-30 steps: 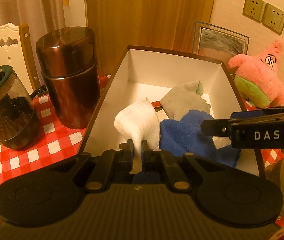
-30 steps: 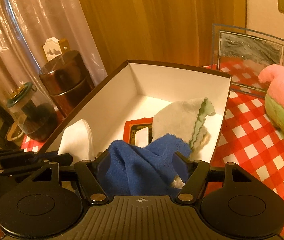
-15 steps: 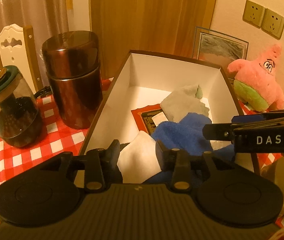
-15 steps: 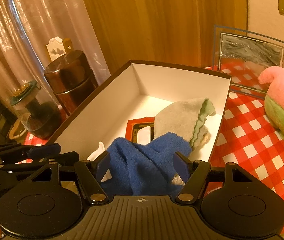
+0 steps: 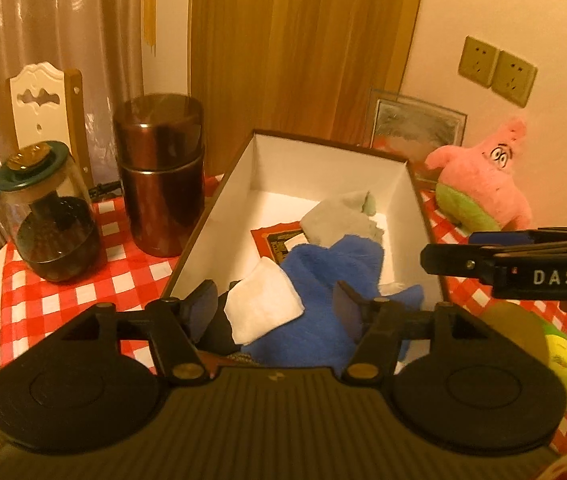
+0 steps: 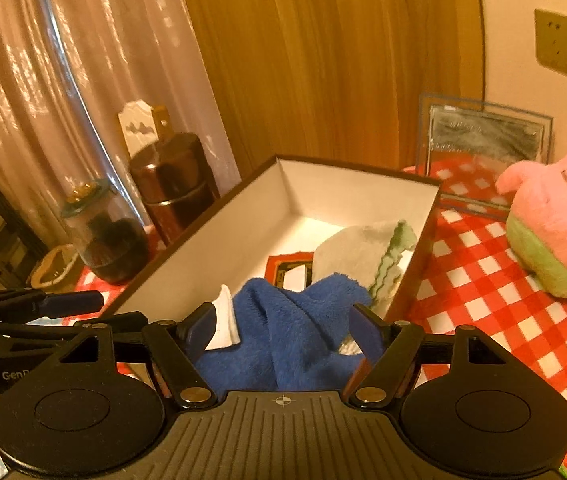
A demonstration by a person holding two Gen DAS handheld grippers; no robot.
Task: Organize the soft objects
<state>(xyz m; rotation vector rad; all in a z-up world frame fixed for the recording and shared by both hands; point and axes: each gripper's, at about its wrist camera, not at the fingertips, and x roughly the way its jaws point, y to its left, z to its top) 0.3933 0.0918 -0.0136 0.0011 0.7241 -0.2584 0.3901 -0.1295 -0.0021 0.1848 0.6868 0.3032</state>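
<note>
Red-and-white checked cloth (image 5: 67, 296) covers the table. Low in frame, the left gripper (image 5: 275, 312) is opening, having let go the folded white cloth (image 5: 261, 308). It now lies loose beside the fluffy blue towel (image 6: 295, 332), framed by the right gripper's (image 6: 283, 334) opening jaws. Both rest inside the white-lined cardboard box (image 5: 303, 168); the pink plush star (image 5: 483, 184) waits at right.
</note>
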